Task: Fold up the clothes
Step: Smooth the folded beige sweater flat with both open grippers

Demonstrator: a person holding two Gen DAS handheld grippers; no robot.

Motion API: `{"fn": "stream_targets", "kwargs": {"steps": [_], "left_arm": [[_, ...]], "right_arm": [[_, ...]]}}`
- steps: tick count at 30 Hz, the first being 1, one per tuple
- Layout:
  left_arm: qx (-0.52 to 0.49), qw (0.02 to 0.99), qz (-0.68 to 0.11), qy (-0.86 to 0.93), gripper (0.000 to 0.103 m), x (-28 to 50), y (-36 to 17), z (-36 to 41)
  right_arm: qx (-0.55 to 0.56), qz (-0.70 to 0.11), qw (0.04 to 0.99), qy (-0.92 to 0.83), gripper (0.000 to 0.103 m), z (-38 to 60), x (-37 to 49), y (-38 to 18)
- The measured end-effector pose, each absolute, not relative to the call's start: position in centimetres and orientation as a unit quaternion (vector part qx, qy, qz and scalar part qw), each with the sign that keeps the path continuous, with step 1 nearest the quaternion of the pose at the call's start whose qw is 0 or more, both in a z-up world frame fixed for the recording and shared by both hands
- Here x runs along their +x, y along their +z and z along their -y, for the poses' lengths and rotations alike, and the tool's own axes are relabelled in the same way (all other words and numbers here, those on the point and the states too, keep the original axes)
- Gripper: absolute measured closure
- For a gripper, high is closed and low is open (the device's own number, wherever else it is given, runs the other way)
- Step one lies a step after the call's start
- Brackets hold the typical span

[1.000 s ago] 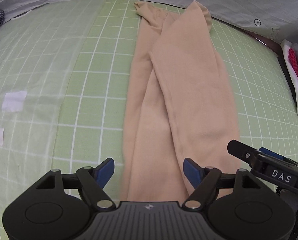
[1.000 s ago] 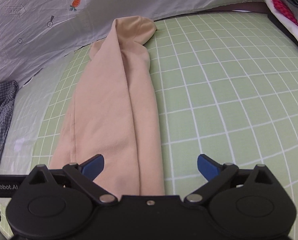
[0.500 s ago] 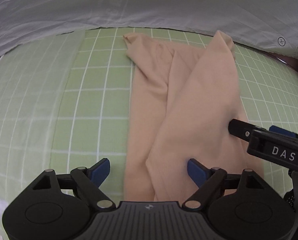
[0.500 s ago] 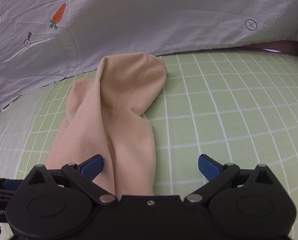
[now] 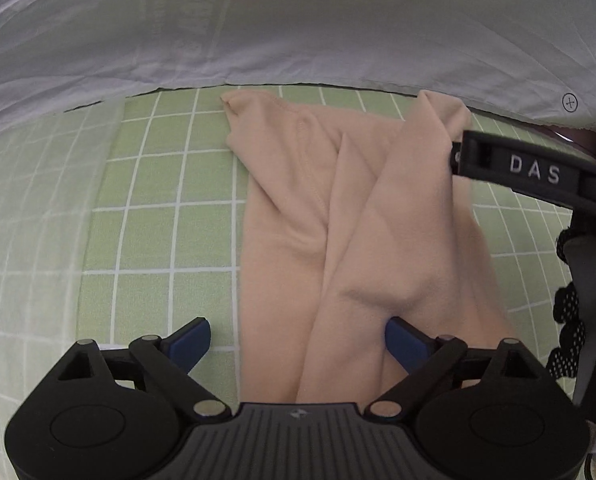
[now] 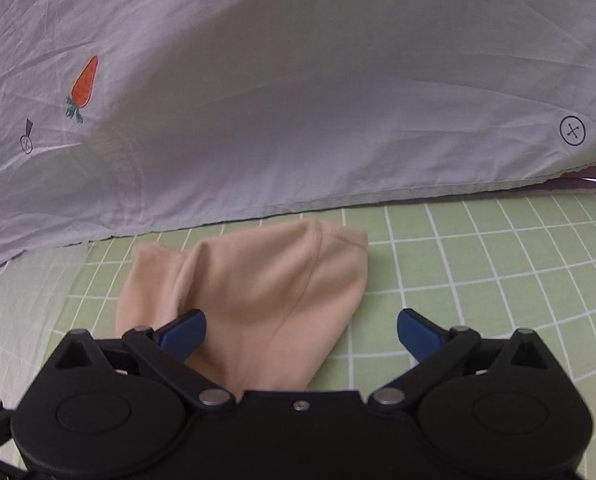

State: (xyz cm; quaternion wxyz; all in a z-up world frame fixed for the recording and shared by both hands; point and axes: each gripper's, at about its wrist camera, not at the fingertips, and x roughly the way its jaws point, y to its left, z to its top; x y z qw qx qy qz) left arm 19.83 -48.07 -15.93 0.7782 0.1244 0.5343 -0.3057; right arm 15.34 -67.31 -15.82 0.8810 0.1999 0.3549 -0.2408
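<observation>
A beige garment (image 5: 337, 232) lies in a long narrow strip on the green checked mat (image 5: 158, 208), its far end near the white sheet. My left gripper (image 5: 298, 340) hovers over the garment's left part, its jaws opening, blue pads wide apart and pressing on nothing. The right gripper's black body (image 5: 529, 172) shows at the right of the left wrist view. In the right wrist view the garment's far end (image 6: 258, 292) lies under my right gripper (image 6: 299, 332), which is open; its left pad is over the cloth, the right pad over bare mat.
A white sheet (image 6: 298, 100) with a carrot print (image 6: 84, 84) rises just beyond the mat's far edge. Bare green mat (image 6: 477, 272) extends to the right of the garment. A paler cloth (image 5: 26, 220) covers the mat's left side.
Both grippers have travelled along the garment toward its far end by the white sheet. The left gripper's jaws have widened. The garment itself has not moved.
</observation>
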Motion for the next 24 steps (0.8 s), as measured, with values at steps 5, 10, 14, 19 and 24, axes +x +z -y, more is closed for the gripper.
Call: {"fn": "stream_targets", "kwargs": {"steps": [5, 10, 14, 19, 24], "left_arm": [[0.127, 0.784, -0.525, -0.305, 0.003, 19.5, -16.1, 48.1], [0.12, 0.785, -0.526, -0.306, 0.002, 19.7, -16.1, 47.6], [0.104, 0.783, -0.538, -0.294, 0.002, 19.2, -15.6, 46.0], [0.111, 0.779, -0.547, -0.285, 0.003, 16.8, -15.4, 43.3], [0.123, 0.78, -0.55, -0.272, 0.003, 12.4, -15.0, 39.6]], "right_arm": [[0.157, -0.393, 0.861, -0.281, 0.0, 69.1, 17.8, -18.4], [0.144, -0.396, 0.863, -0.28, 0.0, 69.7, 18.3, -18.6], [0.152, -0.391, 0.86, -0.291, 0.0, 68.8, 15.7, -16.7], [0.186, -0.401, 0.849, -0.29, 0.0, 65.9, 10.2, -15.8], [0.217, -0.412, 0.836, -0.291, 0.0, 62.1, 3.6, -16.0]]}}
